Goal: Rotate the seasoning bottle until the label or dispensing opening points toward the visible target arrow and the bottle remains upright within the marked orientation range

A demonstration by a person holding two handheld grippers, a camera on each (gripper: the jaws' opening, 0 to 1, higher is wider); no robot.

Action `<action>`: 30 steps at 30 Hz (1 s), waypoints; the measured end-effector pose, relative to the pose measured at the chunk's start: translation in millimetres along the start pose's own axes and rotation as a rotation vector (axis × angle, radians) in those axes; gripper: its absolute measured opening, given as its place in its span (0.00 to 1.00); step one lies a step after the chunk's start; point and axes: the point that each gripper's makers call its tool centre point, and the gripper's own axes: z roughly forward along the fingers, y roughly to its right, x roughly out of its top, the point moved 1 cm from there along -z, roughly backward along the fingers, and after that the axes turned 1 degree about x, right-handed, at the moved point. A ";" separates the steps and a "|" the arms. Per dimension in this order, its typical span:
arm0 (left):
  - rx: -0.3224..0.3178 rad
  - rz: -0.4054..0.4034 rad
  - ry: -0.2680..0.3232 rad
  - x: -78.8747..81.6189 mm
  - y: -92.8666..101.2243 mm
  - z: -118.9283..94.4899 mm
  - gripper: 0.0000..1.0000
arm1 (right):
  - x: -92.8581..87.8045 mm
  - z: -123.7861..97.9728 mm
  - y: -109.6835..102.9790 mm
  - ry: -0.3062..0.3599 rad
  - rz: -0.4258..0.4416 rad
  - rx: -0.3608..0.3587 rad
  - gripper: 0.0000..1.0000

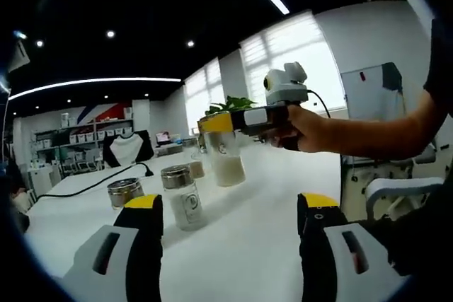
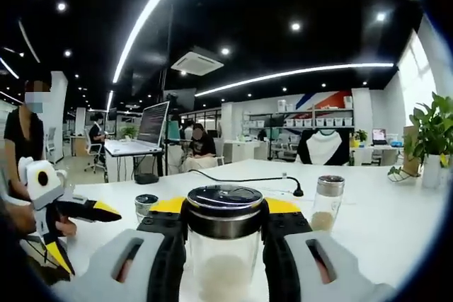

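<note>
Centre-bottom of the right gripper view we see the right gripper (image 2: 225, 228) clamped on the seasoning bottle (image 2: 224, 245), upright, lifted above the white table (image 2: 382, 224), while the left gripper (image 1: 230, 210) at lower frame gapes wide, empty, near two small jars (image 1: 182, 196).

On the white worktop (image 1: 269, 203), a clear glass seasoning bottle with a metal lid (image 1: 182, 196) stands between a shorter metal-lidded jar (image 1: 124, 192) to its left and a taller white-filled bottle (image 1: 226, 153) behind, gripped by the right hand-held gripper (image 1: 219, 126).
</note>
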 end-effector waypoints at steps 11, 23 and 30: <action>-0.015 -0.001 -0.042 -6.7 7.2 3.9 0.73 | -0.6 -11.1 -36.3 0.021 0.006 0.098 0.38; -0.037 -0.008 0.000 0.1 13.4 5.0 0.66 | 4.7 -22.1 -86.2 0.043 0.027 0.215 0.38; -0.044 -0.111 -0.063 -7.8 14.9 7.3 0.76 | 9.4 -23.9 -115.5 0.057 0.035 0.288 0.38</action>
